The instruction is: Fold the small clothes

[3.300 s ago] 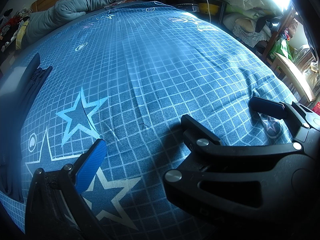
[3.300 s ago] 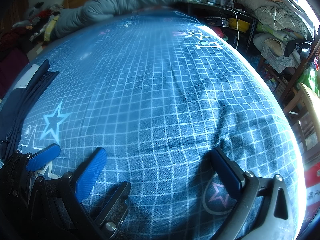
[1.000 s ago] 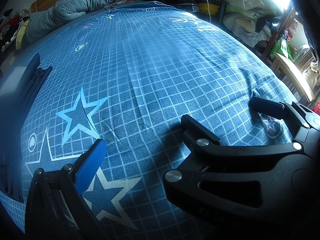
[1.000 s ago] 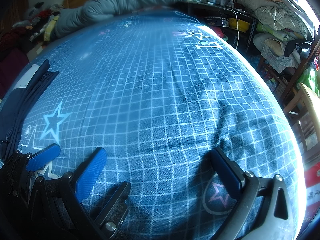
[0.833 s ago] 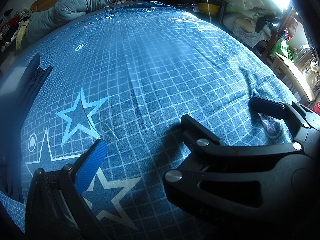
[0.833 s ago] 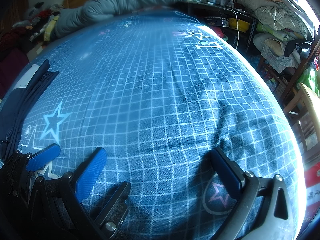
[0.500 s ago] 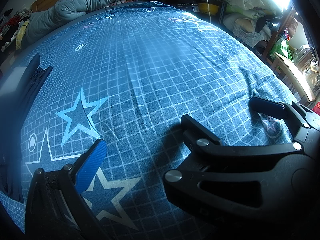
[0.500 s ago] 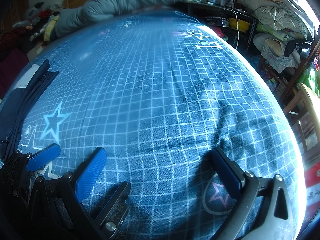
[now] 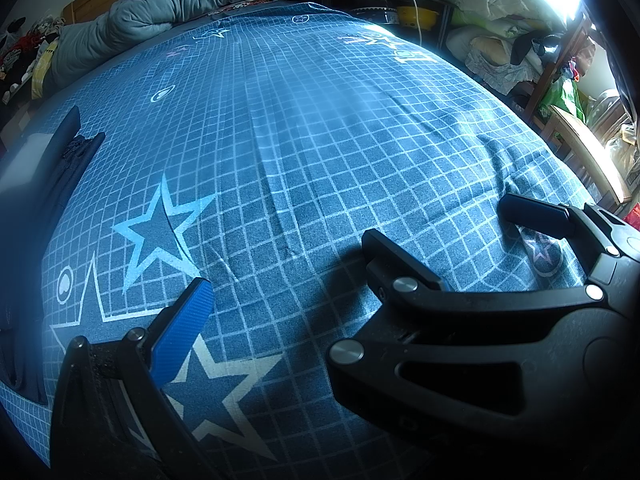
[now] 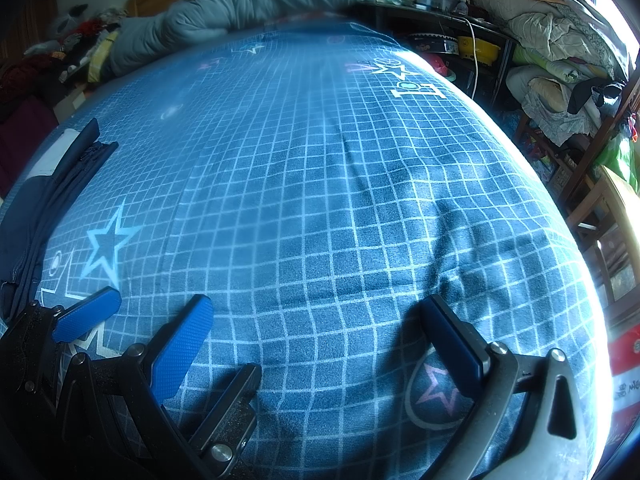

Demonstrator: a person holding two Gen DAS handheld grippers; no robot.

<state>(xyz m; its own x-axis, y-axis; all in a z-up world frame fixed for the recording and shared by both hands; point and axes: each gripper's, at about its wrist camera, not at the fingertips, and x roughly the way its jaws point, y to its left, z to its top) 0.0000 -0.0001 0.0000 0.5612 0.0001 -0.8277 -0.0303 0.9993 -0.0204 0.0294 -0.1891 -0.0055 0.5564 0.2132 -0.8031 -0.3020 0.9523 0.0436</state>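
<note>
Left wrist view: right gripper (image 9: 436, 220) spread wide, empty, low over blue grid bedsheet (image 9: 320, 140). Left gripper's own spread not readable; one blue pad (image 9: 182, 330) visible. Dark navy garment (image 9: 60, 172) lay at sheet's left edge.

Right wrist view: right gripper (image 10: 320, 320) spread; left gripper (image 10: 88, 314) beside it, apparently spread. Navy garment (image 10: 52, 196) at sheet's left edge, well apart from both. Grey duvet (image 10: 248, 4) bunched at sheet's far end.

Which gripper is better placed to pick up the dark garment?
Left. The garment lies at the bed's left edge, nearer the left gripper; the right gripper sits further right. Both are open.
</note>
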